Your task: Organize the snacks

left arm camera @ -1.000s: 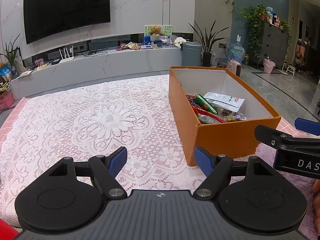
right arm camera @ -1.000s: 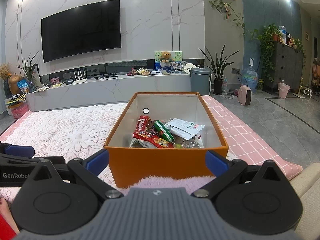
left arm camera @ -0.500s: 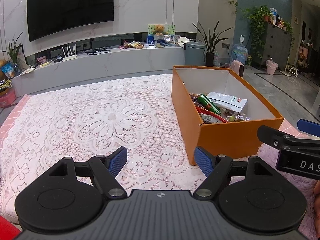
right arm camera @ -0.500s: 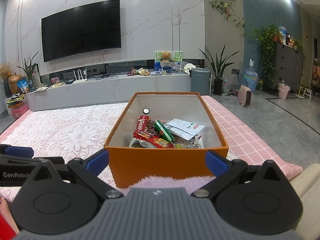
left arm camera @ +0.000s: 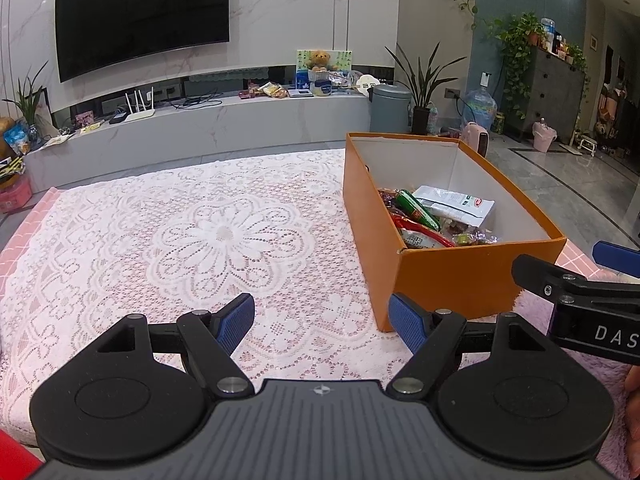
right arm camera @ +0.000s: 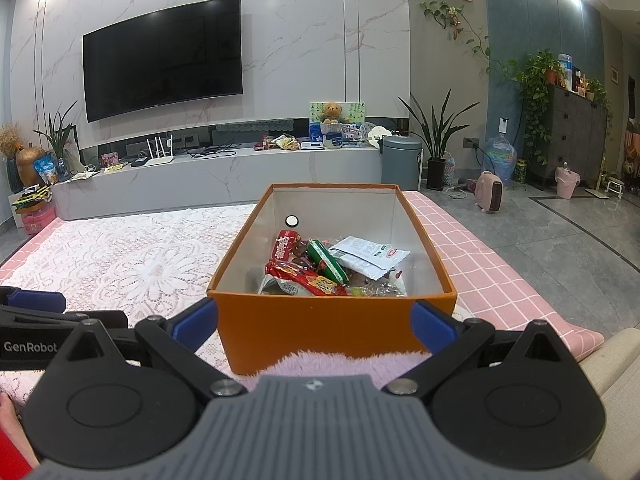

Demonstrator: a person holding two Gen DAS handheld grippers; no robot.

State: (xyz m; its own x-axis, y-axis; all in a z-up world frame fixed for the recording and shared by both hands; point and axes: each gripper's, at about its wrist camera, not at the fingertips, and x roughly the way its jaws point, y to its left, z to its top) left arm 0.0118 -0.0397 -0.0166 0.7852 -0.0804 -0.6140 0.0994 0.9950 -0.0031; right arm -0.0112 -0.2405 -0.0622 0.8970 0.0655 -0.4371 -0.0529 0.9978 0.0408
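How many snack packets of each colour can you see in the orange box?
Red packets: 2
Green packet: 1
White packet: 1
Total: 4 that show clearly in the orange box; small clear-wrapped sweets underneath are too jumbled to count.

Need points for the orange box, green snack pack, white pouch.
orange box point(right arm camera: 332, 330), right wrist view, on its near outer wall.
green snack pack point(right arm camera: 327, 260), right wrist view, on the middle of the wrapper.
white pouch point(left arm camera: 454, 205), left wrist view, on its flat printed face.
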